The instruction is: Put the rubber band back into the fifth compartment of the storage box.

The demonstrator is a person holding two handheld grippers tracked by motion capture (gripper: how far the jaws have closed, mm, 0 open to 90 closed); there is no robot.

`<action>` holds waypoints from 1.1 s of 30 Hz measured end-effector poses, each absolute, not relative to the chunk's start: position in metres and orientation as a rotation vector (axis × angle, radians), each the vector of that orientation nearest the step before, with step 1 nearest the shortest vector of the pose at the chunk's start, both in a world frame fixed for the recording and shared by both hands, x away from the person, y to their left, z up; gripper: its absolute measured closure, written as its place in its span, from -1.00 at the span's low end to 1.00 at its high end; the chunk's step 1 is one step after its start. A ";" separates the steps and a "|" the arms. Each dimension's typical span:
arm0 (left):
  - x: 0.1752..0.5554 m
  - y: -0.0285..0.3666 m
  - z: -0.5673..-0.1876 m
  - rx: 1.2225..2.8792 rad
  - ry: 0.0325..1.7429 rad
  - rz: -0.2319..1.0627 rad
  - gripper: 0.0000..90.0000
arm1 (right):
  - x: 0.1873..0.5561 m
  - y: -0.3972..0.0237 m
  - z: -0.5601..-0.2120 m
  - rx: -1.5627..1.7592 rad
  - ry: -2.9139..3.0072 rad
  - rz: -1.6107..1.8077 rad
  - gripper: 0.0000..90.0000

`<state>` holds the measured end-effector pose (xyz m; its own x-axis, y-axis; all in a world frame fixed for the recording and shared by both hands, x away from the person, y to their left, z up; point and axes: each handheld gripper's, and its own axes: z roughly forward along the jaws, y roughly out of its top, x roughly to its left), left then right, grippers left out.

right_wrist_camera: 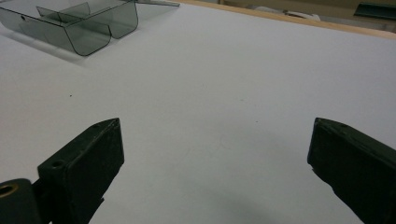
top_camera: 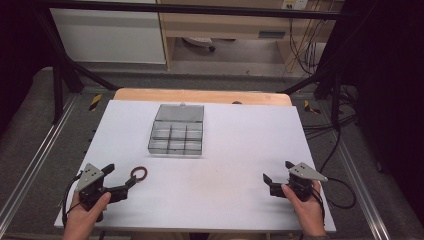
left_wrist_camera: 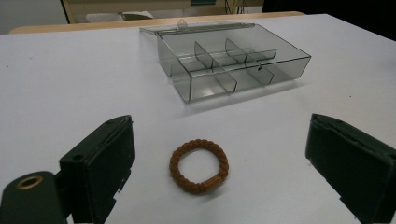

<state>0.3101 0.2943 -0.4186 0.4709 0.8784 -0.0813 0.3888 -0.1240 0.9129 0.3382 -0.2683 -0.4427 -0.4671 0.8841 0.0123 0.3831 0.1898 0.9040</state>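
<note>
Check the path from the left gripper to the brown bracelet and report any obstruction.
Nothing visible stands in the way. The left gripper is open, and the brown braided bracelet lies flat on bare white table between its jaws. The clear compartment box sits farther back.

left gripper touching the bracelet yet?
Apart. In the left gripper view the brown bracelet lies flat on the white table, bare surface showing between it and each open jaw of the left gripper.

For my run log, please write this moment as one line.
left gripper: open, brown beaded bracelet between jaws, untouched | right gripper: open, empty | clear divided box: lid open, compartments empty
</note>
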 end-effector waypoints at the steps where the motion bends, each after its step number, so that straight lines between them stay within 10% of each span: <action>1: 0.310 0.294 -0.419 1.718 1.091 0.612 -0.81 | 0.338 -0.269 -0.443 1.180 1.945 1.239 -0.91; 23: 0.350 0.253 -0.428 1.949 1.022 0.601 -0.77 | 0.334 -0.266 -0.445 1.176 1.981 1.214 -0.90; 33: 0.345 0.246 -0.442 2.029 1.044 0.541 -0.41 | 0.334 -0.265 -0.446 1.180 1.993 1.195 -0.89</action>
<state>0.3450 0.2455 -0.4423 0.5726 0.8195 0.0211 0.4896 -0.3625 0.7930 0.3336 -0.2652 -0.4463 -0.4787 0.8780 -0.0041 0.4100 0.2276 0.8832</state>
